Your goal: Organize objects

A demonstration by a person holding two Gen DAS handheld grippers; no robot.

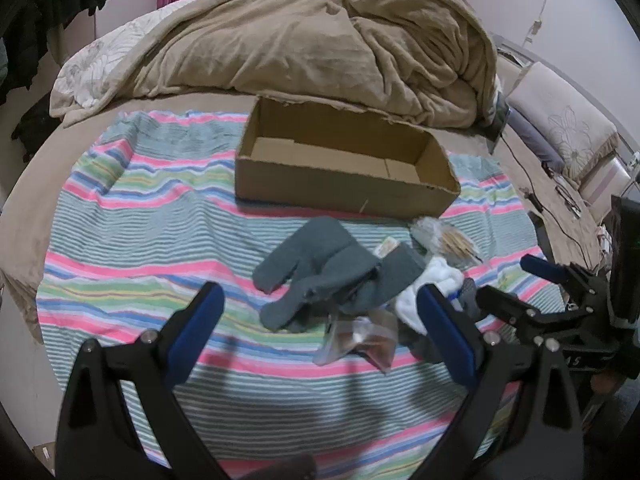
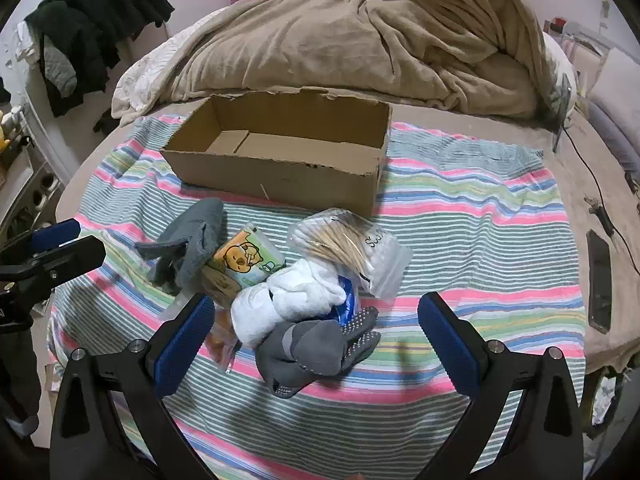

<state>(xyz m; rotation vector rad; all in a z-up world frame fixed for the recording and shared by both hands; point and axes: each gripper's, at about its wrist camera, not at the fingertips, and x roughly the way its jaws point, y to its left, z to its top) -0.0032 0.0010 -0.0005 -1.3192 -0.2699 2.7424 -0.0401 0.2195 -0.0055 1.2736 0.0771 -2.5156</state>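
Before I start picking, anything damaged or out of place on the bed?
The cardboard box has a ragged, torn top rim and is empty. The items lie in one overlapping heap in front of it, grey socks over the white cloth. Nothing spilled.

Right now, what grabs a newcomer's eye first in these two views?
The empty cardboard box sits mid-bed on the striped towel, in front of a heaped tan blanket. Just before the box lies a jumble: grey gloves, white socks, a bag of cotton swabs. Both grippers, left and right, hover open over it.
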